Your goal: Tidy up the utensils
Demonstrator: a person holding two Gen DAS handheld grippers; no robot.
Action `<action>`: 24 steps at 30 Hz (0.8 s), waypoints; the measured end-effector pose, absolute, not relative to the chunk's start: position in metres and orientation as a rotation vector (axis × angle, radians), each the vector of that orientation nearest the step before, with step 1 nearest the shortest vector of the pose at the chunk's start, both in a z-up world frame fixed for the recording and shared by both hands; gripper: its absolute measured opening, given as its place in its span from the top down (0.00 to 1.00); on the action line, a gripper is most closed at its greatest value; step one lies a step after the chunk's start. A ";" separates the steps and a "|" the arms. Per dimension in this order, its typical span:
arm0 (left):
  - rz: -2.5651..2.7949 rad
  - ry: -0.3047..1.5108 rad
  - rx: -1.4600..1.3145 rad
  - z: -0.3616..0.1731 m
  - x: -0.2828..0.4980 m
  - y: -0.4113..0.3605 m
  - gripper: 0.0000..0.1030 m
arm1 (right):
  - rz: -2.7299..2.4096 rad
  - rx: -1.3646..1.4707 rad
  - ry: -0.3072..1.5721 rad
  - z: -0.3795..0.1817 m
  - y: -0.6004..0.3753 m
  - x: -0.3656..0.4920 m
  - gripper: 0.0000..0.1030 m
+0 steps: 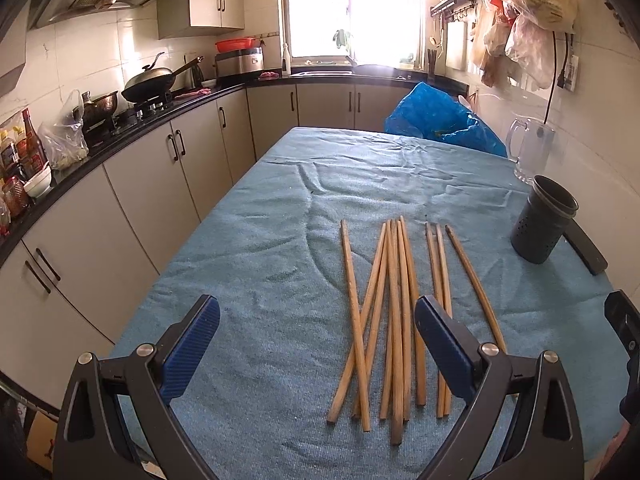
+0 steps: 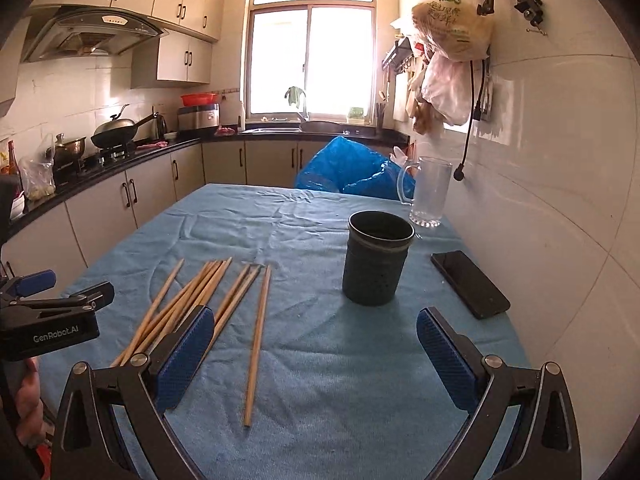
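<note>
On the bench (image 1: 248,240), chopsticks (image 1: 394,320) lie loose beside an empty holder (image 2: 376,260); both hand-held grippers, left (image 1: 316,344) and right (image 2: 316,354), gape wide, empty. Nothing gathered yet; next, pinch one stick.

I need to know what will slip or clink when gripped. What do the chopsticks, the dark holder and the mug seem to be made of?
Chopsticks: probably wood or bamboo, matte tan, with darkened worn ends.
Dark holder: looks like dark grey matte plastic or coated metal, perforated near the base; I cannot tell which.
Mug: clear, with a thick base and handle, so glass or clear plastic.
</note>
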State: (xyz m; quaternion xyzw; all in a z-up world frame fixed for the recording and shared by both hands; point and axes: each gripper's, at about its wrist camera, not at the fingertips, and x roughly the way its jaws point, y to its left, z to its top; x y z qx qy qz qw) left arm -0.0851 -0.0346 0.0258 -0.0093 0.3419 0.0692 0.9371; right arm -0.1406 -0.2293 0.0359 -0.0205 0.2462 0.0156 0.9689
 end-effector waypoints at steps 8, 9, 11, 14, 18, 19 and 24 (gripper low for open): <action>0.150 0.695 -0.020 0.026 -0.087 -0.036 0.05 | 0.038 -0.039 0.499 0.034 -0.229 -0.140 0.00; 0.150 0.696 -0.019 0.025 -0.087 -0.036 0.05 | 0.037 -0.043 0.501 0.034 -0.228 -0.140 0.00; 0.148 0.696 -0.016 0.025 -0.087 -0.037 0.05 | 0.037 -0.041 0.506 0.033 -0.228 -0.140 0.00; 0.147 0.699 -0.012 0.023 -0.086 -0.036 0.05 | 0.034 -0.034 0.513 0.032 -0.230 -0.138 0.00; 0.145 0.706 -0.010 0.021 -0.085 -0.036 0.05 | 0.033 -0.027 0.525 0.030 -0.232 -0.136 0.00; 0.145 0.708 -0.010 0.021 -0.085 -0.036 0.05 | 0.033 -0.027 0.527 0.030 -0.232 -0.135 0.00; 0.145 0.716 -0.014 0.019 -0.083 -0.035 0.05 | 0.032 -0.028 0.532 0.030 -0.230 -0.134 0.00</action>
